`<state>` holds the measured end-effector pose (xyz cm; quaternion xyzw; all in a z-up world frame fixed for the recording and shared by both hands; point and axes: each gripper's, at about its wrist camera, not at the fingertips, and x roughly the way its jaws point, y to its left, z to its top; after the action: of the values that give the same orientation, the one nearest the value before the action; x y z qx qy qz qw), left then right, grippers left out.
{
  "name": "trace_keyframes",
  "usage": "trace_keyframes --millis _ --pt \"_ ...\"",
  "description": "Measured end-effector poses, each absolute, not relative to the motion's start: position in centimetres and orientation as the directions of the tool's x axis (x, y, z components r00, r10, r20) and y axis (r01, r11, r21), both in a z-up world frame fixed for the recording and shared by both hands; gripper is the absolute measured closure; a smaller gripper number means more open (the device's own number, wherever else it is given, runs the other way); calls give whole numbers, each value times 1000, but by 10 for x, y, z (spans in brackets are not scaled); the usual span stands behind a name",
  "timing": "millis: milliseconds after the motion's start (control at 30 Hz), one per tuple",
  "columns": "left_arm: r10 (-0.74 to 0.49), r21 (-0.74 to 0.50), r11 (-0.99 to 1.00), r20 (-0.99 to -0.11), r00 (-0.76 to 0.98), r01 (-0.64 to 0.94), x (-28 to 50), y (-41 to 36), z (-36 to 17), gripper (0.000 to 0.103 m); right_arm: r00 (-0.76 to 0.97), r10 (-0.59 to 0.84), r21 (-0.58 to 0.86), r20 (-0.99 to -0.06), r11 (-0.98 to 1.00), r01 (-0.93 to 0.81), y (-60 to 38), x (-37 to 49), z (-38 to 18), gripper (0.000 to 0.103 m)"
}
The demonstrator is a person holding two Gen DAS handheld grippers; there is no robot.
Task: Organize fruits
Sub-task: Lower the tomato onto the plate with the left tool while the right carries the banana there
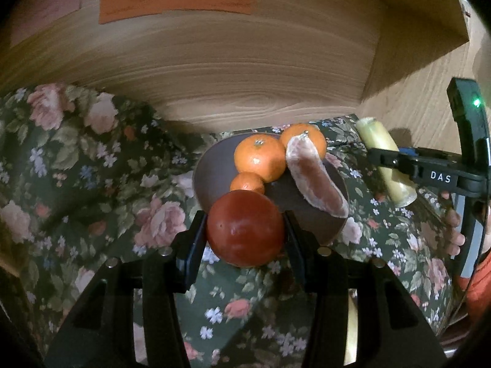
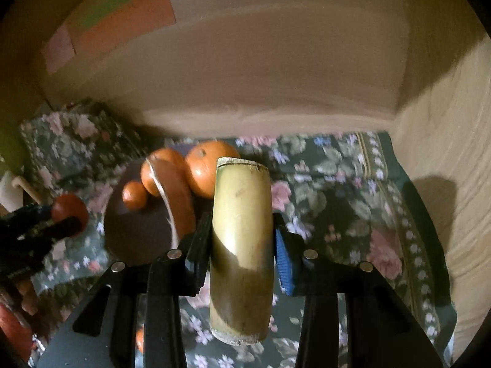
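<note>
Left gripper clamps my tomato beside the plate; right gripper clamps a sugarcane piece.

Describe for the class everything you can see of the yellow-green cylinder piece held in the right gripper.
The yellow-green cylinder piece looks like a cut stalk section: smooth, glossy skin, flat pale cut ends, one rim slightly ragged. The right gripper is shut on its middle, one finger on each side, holding it lengthwise above the floral cloth. It touches only the fingers, to the right of the brown plate.
</note>
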<state>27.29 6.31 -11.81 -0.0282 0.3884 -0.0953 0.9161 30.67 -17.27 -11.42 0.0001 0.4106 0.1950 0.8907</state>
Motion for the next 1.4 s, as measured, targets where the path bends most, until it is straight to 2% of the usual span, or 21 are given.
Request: trace_keyframes --millis 633,967,1167,1267,1400 --pt "-195 -68 973 -755 627 220 332 12 -135 54 546 408 137 -732 872 -469 -127 345 -123 69" --pt "-170 -28 973 -760 627 230 334 0 -136 53 496 404 140 -769 863 -486 -125 351 -130 68" --pt "-168 -31 974 -762 625 224 335 2 -137 52 509 416 144 -754 860 -490 -127 348 -121 67" --pt "-167 -39 977 -751 639 209 329 6 -133 36 537 416 133 -734 863 -487 -131 343 -110 58" --pt "-163 -44 980 -735 658 194 320 11 -122 34 563 418 129 -713 867 -481 -139 333 -99 57"
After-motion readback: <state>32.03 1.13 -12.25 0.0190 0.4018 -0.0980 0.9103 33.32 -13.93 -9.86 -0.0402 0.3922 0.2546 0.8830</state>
